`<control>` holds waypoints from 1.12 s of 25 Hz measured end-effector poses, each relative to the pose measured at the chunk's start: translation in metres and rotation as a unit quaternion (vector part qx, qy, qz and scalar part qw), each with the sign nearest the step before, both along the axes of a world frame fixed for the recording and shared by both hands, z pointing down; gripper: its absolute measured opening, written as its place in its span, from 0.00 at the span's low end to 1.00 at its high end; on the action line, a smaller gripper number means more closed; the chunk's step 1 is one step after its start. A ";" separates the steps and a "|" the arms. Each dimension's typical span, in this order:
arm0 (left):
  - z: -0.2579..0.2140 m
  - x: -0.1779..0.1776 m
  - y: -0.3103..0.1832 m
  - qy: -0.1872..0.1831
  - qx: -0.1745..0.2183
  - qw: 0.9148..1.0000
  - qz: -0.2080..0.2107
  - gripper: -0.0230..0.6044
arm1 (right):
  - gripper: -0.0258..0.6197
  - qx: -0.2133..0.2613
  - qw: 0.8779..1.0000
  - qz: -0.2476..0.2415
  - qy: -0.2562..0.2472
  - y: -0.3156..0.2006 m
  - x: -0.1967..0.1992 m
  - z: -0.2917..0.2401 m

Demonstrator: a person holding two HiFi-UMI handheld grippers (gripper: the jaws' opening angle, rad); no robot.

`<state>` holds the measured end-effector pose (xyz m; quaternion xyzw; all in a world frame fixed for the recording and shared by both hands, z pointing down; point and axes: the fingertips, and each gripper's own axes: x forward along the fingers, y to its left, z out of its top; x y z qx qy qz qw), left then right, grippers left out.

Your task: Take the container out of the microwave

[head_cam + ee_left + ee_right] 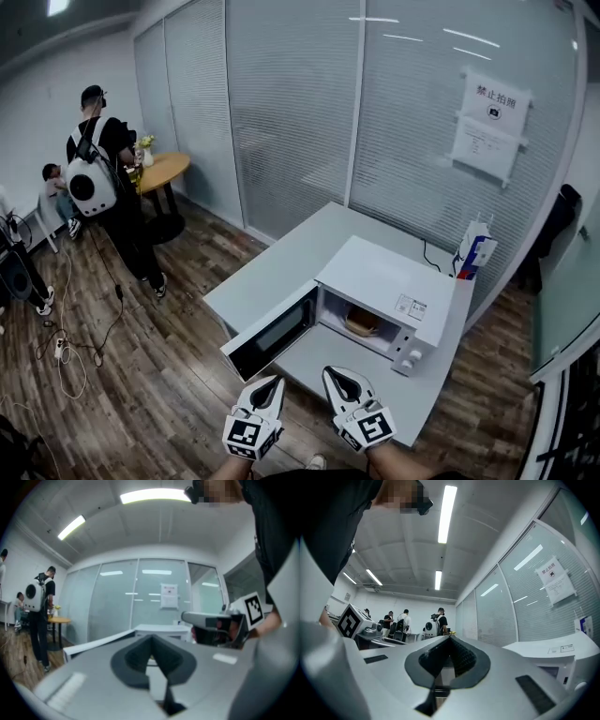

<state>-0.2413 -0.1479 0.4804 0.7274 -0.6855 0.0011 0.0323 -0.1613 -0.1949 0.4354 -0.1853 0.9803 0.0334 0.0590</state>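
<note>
Apparently the container (362, 323) lies inside the microwave (386, 281), beyond the clenched left gripper (272, 384) and right gripper (334, 376).

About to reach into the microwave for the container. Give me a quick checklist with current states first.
1. White microwave, dark-windowed door stands open: ok.
2. Brownish container visible inside the cavity: ok.
3. Left tool empty, jaws together: not ok for grasping.
4. Right tool empty, jaws together: not ok for grasping.
5. Grey table bare between tools and opening: ok.
6. Container's grip point, lid, heat: cannot tell.
</note>
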 end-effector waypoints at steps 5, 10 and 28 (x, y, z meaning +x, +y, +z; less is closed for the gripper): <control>0.012 0.008 -0.036 0.005 -0.014 1.000 0.011 0.04 | 0.04 -0.007 1.000 0.024 0.004 -0.034 0.019 0.008; 0.020 0.020 -0.065 0.003 -0.027 0.999 0.030 0.04 | 0.04 -0.014 0.999 0.051 0.007 -0.061 0.039 0.014; 0.066 0.058 -0.173 0.003 -0.061 0.981 0.185 0.04 | 0.04 -0.050 0.976 0.208 0.035 -0.136 0.062 0.064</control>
